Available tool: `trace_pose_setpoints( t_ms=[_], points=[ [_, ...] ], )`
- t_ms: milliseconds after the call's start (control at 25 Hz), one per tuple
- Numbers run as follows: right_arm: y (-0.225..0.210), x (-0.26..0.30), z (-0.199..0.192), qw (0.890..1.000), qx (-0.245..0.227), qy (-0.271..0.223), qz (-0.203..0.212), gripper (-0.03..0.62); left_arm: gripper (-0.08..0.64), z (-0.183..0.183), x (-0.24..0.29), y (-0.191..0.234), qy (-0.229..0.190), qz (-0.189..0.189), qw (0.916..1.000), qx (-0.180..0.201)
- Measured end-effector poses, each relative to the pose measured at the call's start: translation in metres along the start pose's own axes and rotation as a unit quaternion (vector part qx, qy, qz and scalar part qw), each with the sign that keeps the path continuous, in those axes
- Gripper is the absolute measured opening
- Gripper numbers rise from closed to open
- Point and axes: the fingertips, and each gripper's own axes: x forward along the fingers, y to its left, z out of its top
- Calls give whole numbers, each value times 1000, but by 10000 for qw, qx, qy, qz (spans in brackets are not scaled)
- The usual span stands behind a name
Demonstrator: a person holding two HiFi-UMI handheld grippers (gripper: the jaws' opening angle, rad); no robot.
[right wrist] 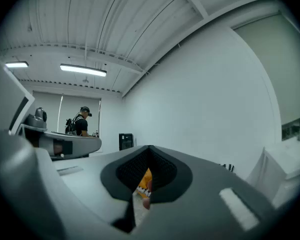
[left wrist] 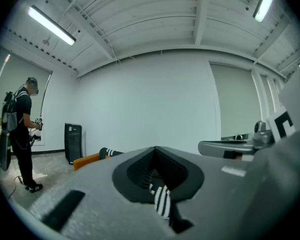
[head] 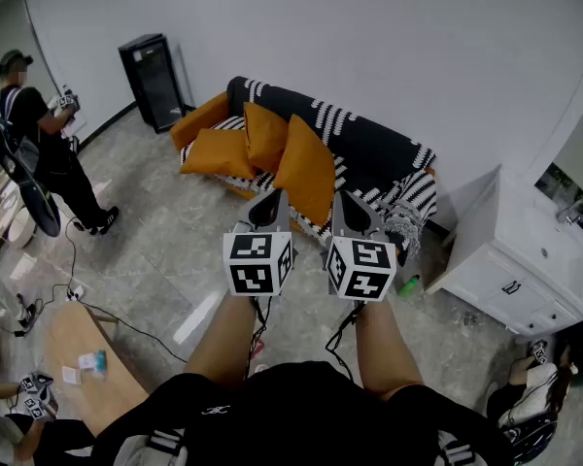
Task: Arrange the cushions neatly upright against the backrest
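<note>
We hold our left gripper [head: 266,204] and right gripper [head: 350,210] level and side by side, jaws closed on nothing, since we stand well short of the far striped sofa [head: 374,153], where the orange cushions [head: 306,168] slump untidily.

Cushions [head: 309,168] on sofa [head: 369,144], cabinet [head: 154,81] left

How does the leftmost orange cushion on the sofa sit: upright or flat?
Flat: the cushion lies on the sofa seat, not propped against the backrest.
</note>
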Motion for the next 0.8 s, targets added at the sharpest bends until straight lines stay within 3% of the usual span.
trace_pose_setpoints(
  t_ms=[240,480,800],
  points=[
    [9,12,-11,9999,-76,110,109,6,8,-1,6,11,-43,46,10000,-44],
    [16,20,-8,9998,147,50,125,8,8,-2,6,21,-46,71,9999,-70],
    [45,38,-11,9998,-178,98,93,9,8,-3,1,50,-91,90,9999,-104]
  ],
)
